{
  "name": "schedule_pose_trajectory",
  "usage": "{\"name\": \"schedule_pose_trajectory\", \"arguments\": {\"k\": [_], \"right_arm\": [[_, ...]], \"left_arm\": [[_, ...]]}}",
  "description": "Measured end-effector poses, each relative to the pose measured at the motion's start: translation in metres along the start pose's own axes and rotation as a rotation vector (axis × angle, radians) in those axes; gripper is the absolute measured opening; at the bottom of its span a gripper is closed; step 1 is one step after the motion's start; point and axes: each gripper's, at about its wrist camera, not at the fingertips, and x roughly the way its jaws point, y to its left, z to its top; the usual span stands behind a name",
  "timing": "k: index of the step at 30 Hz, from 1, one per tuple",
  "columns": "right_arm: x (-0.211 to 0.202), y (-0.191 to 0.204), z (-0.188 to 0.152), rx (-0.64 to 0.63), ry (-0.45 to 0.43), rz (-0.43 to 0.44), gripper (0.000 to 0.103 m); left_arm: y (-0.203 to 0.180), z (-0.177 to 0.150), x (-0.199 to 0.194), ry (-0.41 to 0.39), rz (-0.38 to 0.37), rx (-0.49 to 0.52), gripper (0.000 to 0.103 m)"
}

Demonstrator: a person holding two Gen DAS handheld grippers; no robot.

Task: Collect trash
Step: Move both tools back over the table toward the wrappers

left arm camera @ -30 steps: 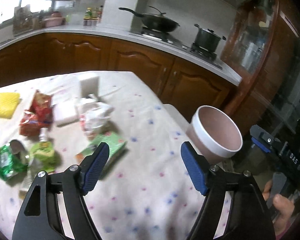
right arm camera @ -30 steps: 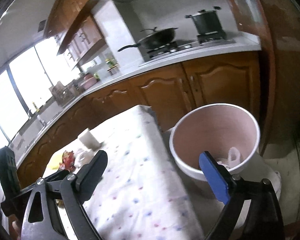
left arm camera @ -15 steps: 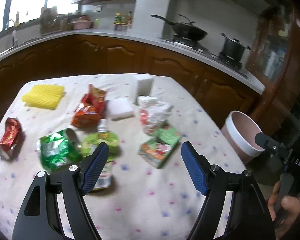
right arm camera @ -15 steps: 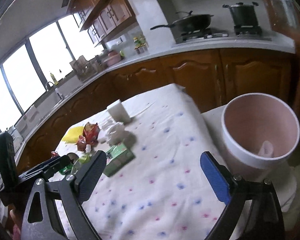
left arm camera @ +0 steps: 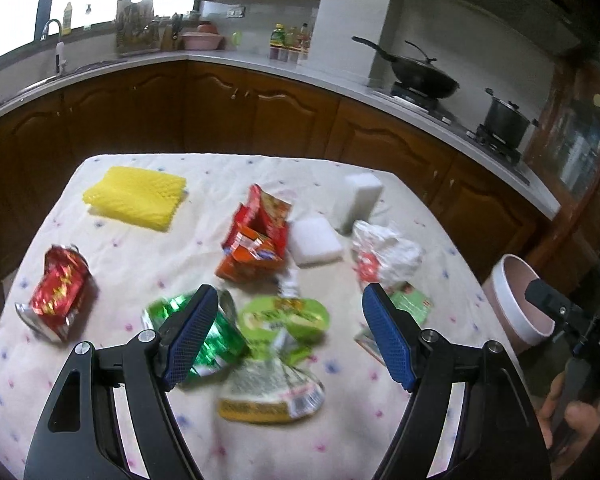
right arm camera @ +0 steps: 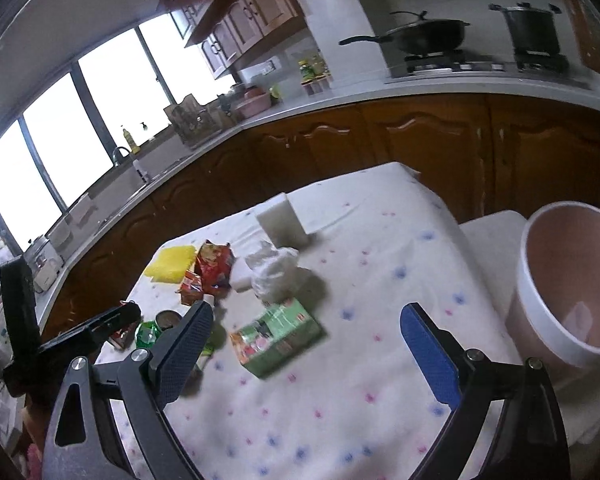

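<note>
Left fingers (left arm camera: 287, 340): mine stood apart, empty, above green wrappers (left arm camera: 283, 316) near the table's (left arm camera: 340, 432) front edge;
Right fingers (right arm camera: 306, 354): apart, empty;
Bin (right arm camera: 540, 320): beyond the table's right edge.

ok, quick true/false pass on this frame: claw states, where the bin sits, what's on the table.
1. The left claw is open with nothing between its pads. True.
2. The right claw is shut on the green carton. False: it is open and empty; the carton lies on the table.
3. The bin stands on the table. False: it stands off the table's edge, beside it.
4. A yellow sponge lies at the far left part of the table. True.
5. The red can stands upright. False: it lies crushed on its side.
6. A black pan sits on the stove. True.
</note>
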Motion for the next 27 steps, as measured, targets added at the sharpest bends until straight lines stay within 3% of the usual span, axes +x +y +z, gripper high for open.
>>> {"name": "schedule_pose_trajectory", "arguments": {"k": [5,11,14,20,23,24,26,27], "right_arm": [[0.021,0.017,0.014,-0.032,0.007,0.009,0.096],[0.056,0.029,0.023,-0.044,0.047,0.04,0.095],[0.075,0.031,0.026,-0.054,0.077,0.032,0.094],[0.103,0.029,0.025,-0.056,0.139,0.025,0.083],[0.117,0.029,0.022,-0.052,0.176,0.031,0.077],[0.121,0.029,0.021,-0.053,0.187,0.032,0.071],[0.127,0.028,0.018,-0.053,0.21,0.033,0.049],[0.131,0.027,0.016,-0.052,0.226,0.027,0.028]], "left_arm": [[0.012,0.025,0.015,-0.001,0.02,0.003,0.076],[0.019,0.048,0.059,0.061,0.026,0.006,0.076],[0.019,0.057,0.081,0.087,0.048,0.021,0.07],[0.017,0.065,0.121,0.153,0.072,0.048,0.045],[0.016,0.063,0.137,0.19,0.066,0.067,0.018],[0.015,0.062,0.14,0.199,0.058,0.073,0.011],[0.013,0.061,0.14,0.19,0.058,0.092,0.003],[0.011,0.059,0.137,0.18,0.06,0.106,0.003]]}}
